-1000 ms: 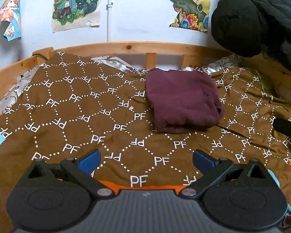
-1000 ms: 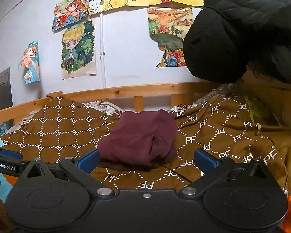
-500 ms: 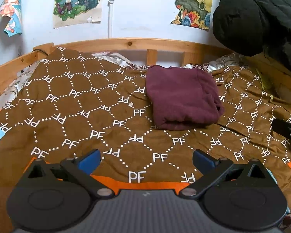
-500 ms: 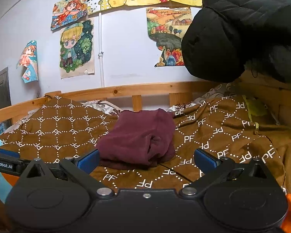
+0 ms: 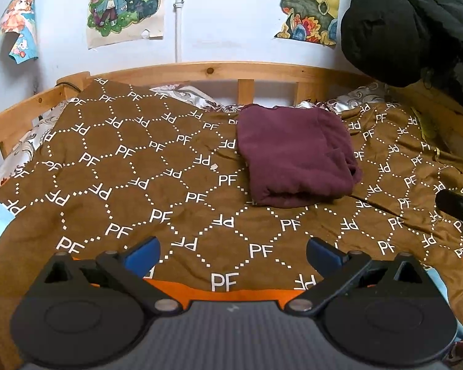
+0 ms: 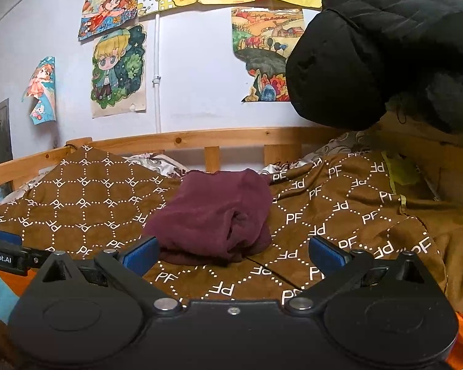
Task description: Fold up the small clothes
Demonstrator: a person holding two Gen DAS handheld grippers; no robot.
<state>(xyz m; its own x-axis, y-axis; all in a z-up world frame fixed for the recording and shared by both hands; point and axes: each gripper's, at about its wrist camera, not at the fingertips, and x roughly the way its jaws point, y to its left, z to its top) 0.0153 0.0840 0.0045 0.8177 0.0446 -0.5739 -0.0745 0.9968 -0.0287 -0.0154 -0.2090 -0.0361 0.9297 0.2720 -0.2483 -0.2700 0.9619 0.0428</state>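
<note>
Ahead of the left gripper's [image 5: 231,251] jaws, slightly to their right and well clear of the fingertips, the maroon garment [image 5: 294,154] lies as a compact folded bundle on the brown patterned blanket [image 5: 132,182] covering the bed. From the right gripper [image 6: 233,251], the same bundle sits just beyond the jaws, toward the left finger, its layered open end facing the camera. Both sets of jaws stand wide apart and hold nothing. Over the last second both grippers have drawn back a little: in the left view the garment now sits smaller and farther from the jaws, and more of the orange edge [image 5: 231,296] beneath the blanket shows below them. The bundle itself has kept its shape and place. That retreat, with empty jaws and a squared-off garment, suggests the fold on this piece is finished. The black padded jacket [image 6: 385,46] hangs beyond the right jaw, away from the work.
</note>
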